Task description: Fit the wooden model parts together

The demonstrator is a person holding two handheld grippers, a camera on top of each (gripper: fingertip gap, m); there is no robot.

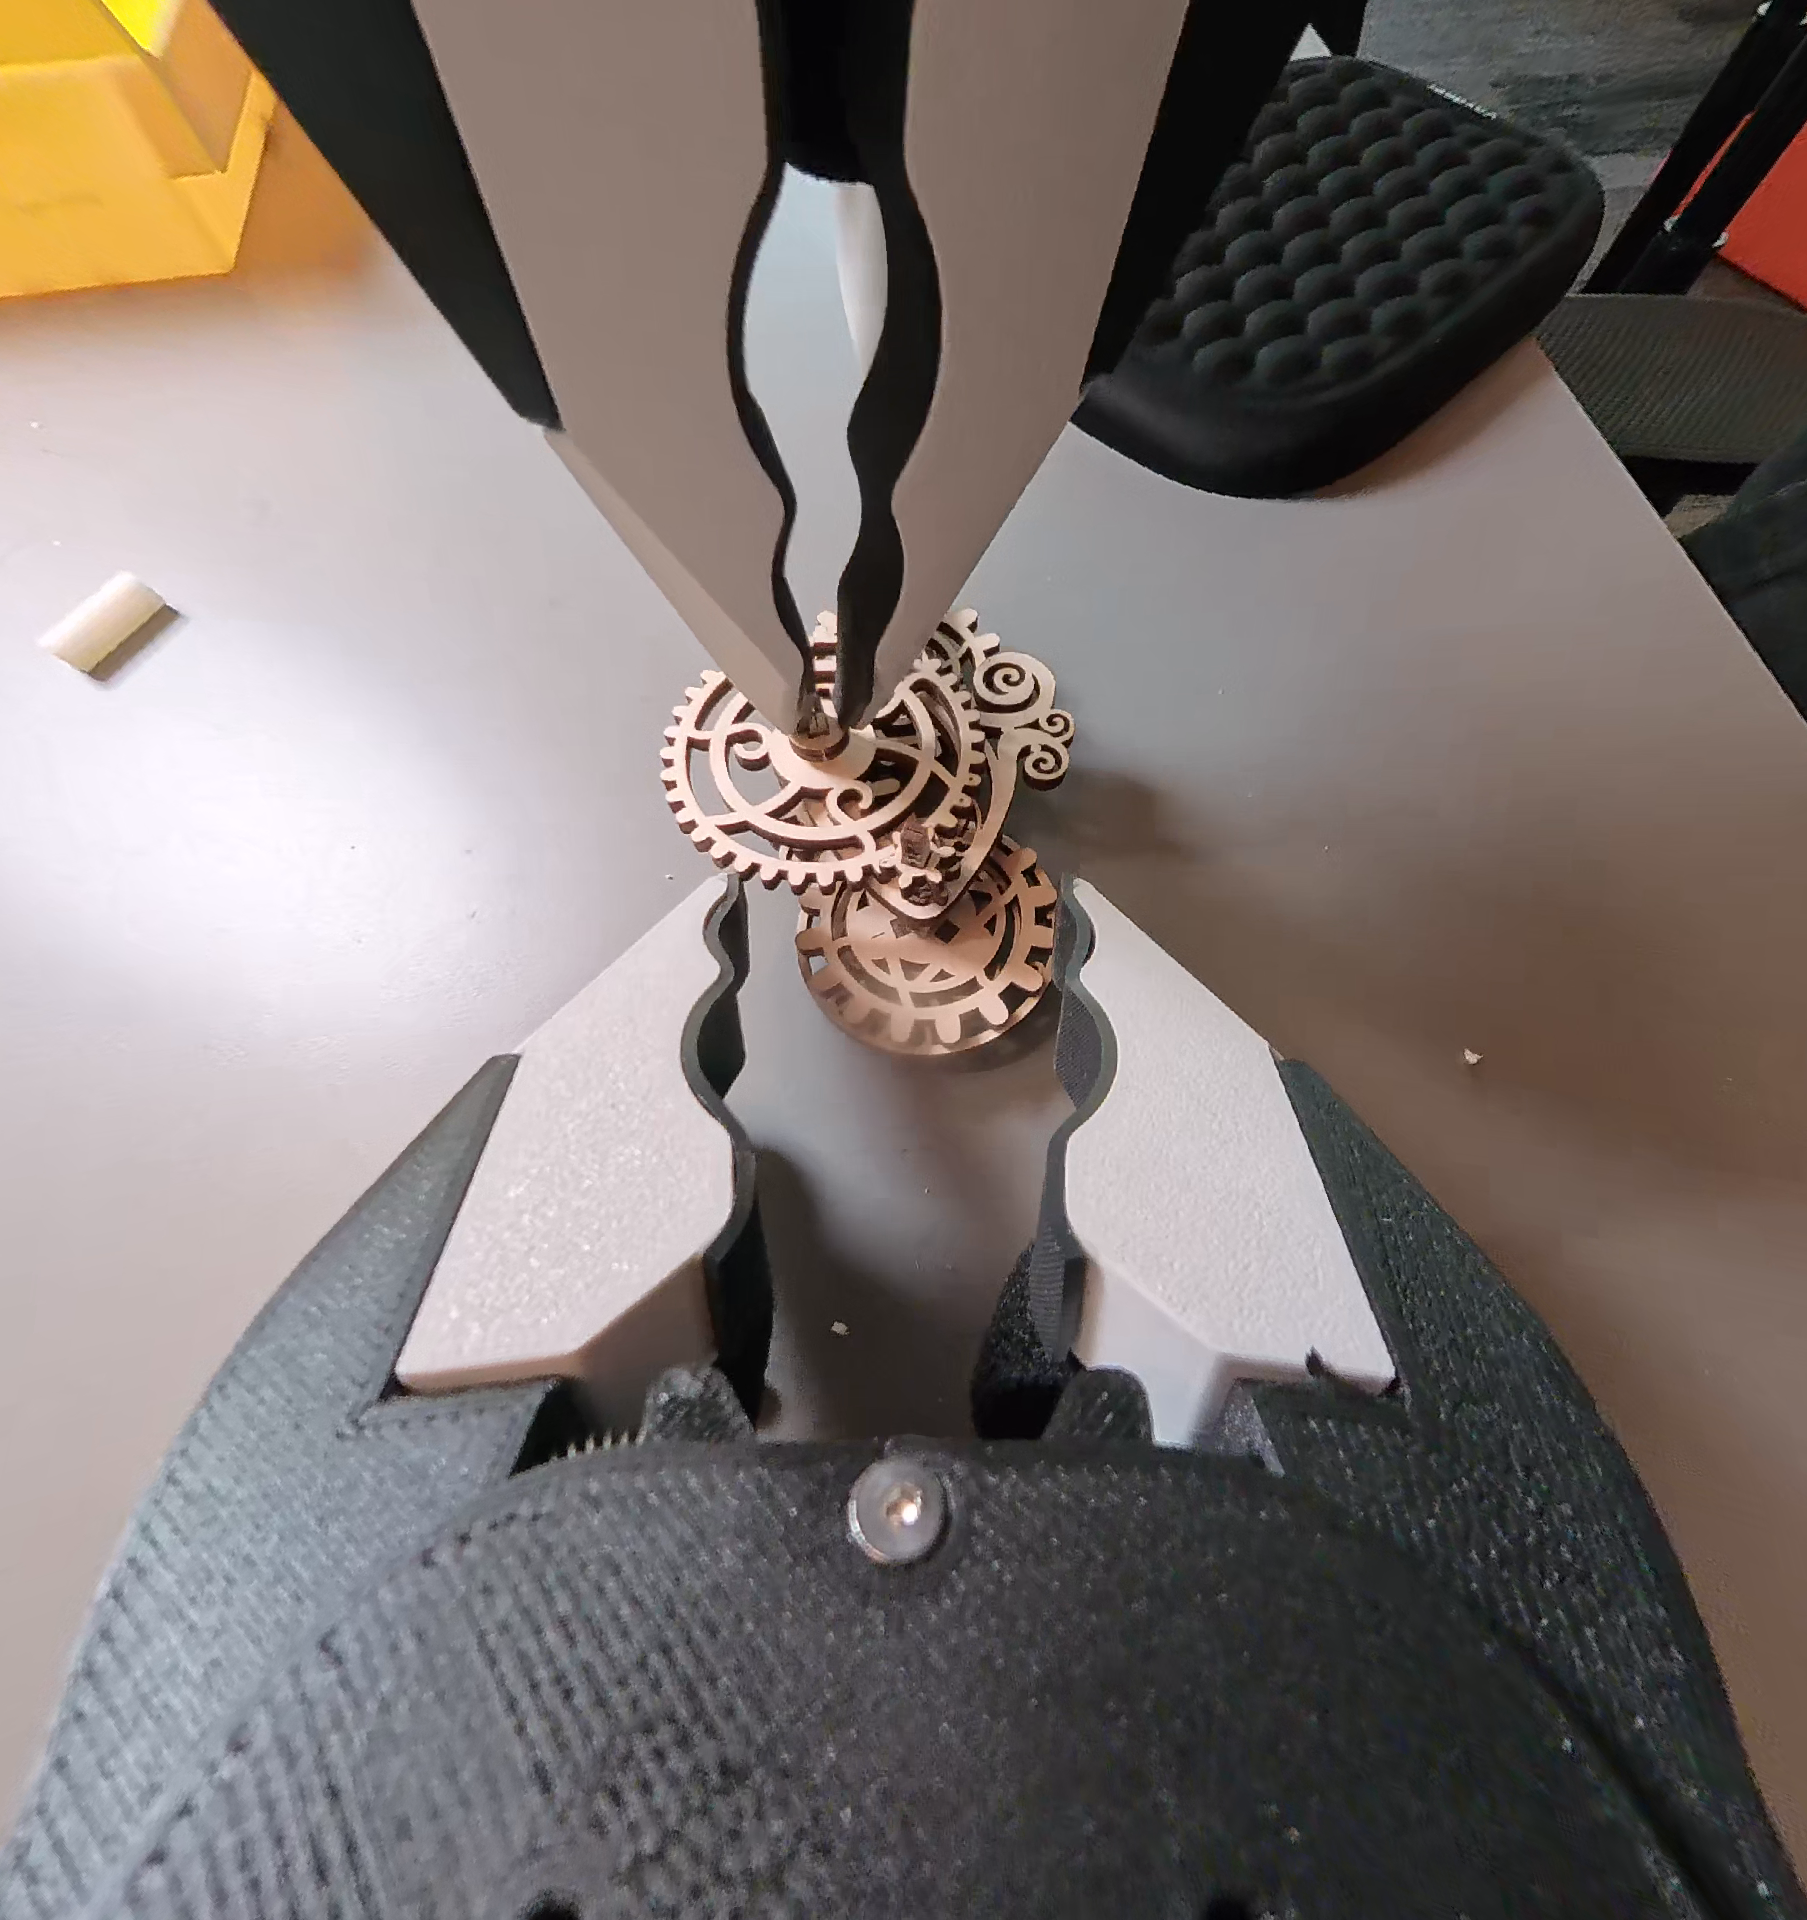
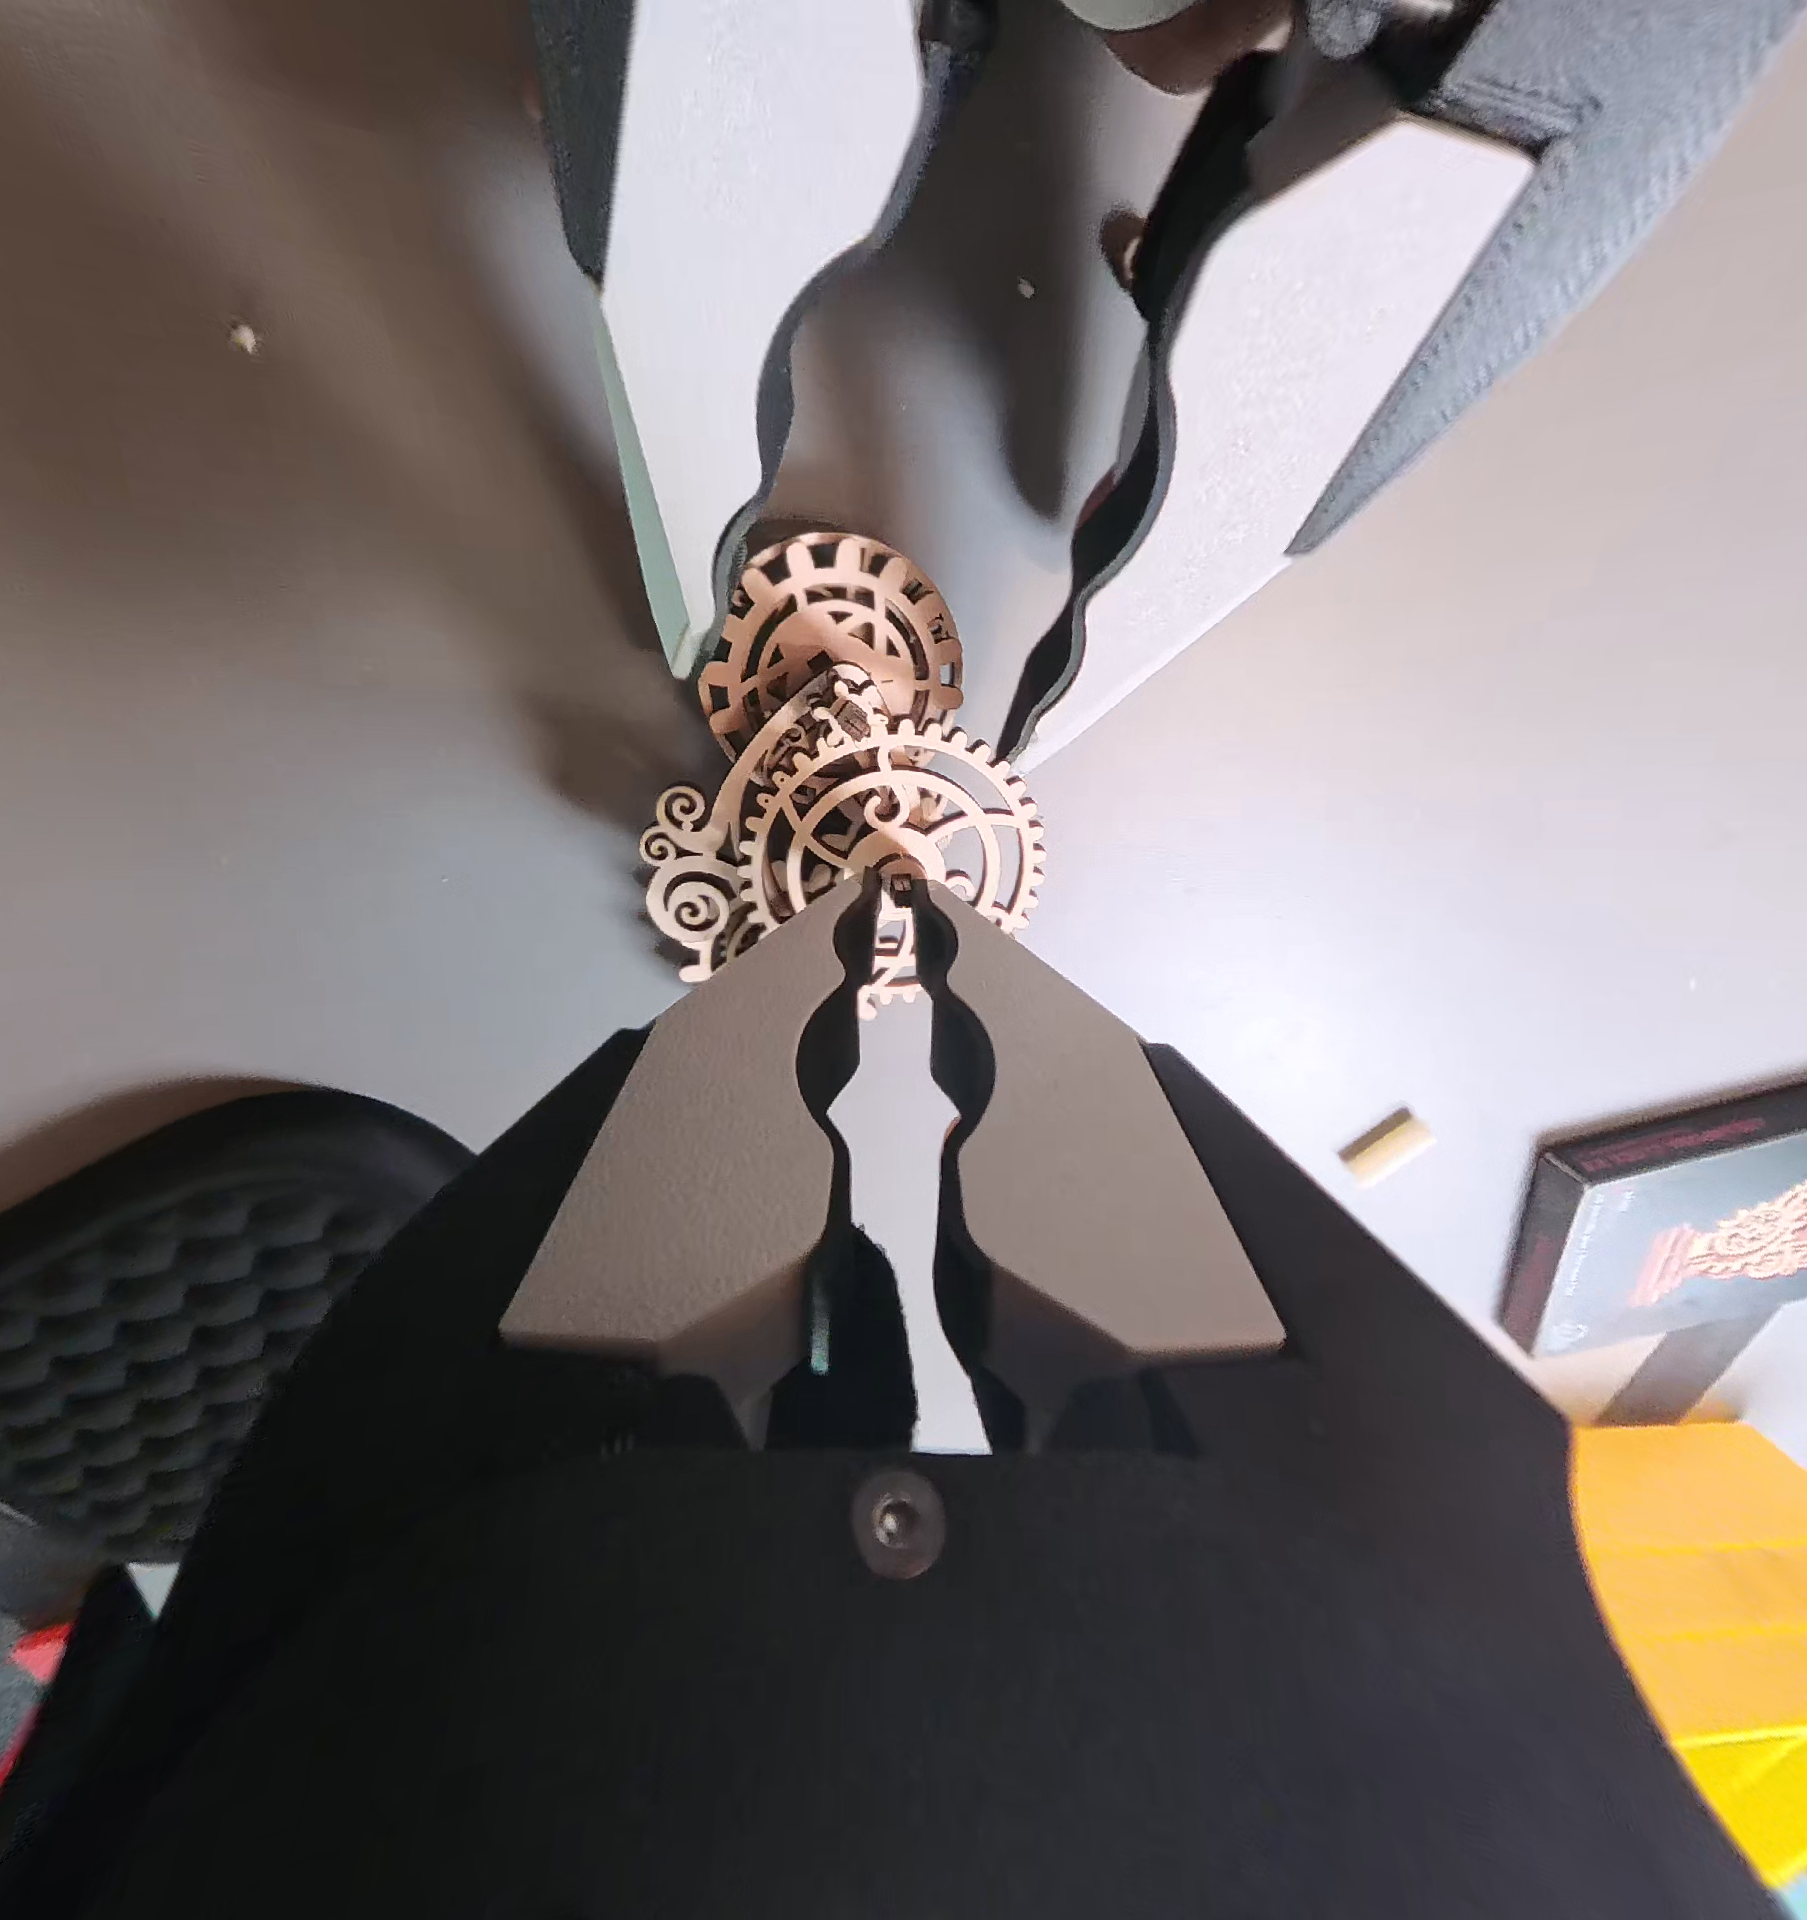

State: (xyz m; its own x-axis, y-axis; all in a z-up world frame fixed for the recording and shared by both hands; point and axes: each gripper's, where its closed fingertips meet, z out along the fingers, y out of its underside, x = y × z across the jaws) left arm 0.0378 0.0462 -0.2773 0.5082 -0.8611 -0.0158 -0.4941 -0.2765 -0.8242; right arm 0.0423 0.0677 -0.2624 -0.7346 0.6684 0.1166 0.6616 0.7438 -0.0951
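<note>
— Pinching the small peg (image 1: pixel 814 724) at the hub of the big toothed gear (image 1: pixel 764 790), my right gripper (image 2: pixel 894 883) is closed down on it; both fingertips sit against that stub, which pokes up through a little round washer.

— And your left one?

— My left gripper (image 1: pixel 899 925) is spread wide. The round base disc (image 1: pixel 925 977) of the wooden model stands between its fingers (image 1: pixel 717 966), but from my view neither pad presses on it, so I count that one as released, holding nothing.

— So which step are you on?

— I judge I'm seating the gear's axle, or its retaining washer, near the top of the assembly. The model looks mostly built: base disc on the grey worktop (image 1: pixel 307 883), a scrolled frame (image 1: pixel 1024 727) above it, gears stacked on that.

— Which way does it point?

— Its long axis runs from the base disc up to the gear hub. In my left view the top leans away from the camera, towards the right gripper. The gear face tilts up and to the left in that view, with the scroll curls off to the right.

— What does the next move need?

— I'd bring the left fingers in on the base to steady it, then push the peg straight along its own axis. A sideways push could tip the whole stand or snap thin fretwork.

— Anything nearby?

— A small white block (image 1: pixel 107 625), a yellow box (image 1: pixel 78 177) and a black cushion (image 1: pixel 1346 291), all well apart.
</note>
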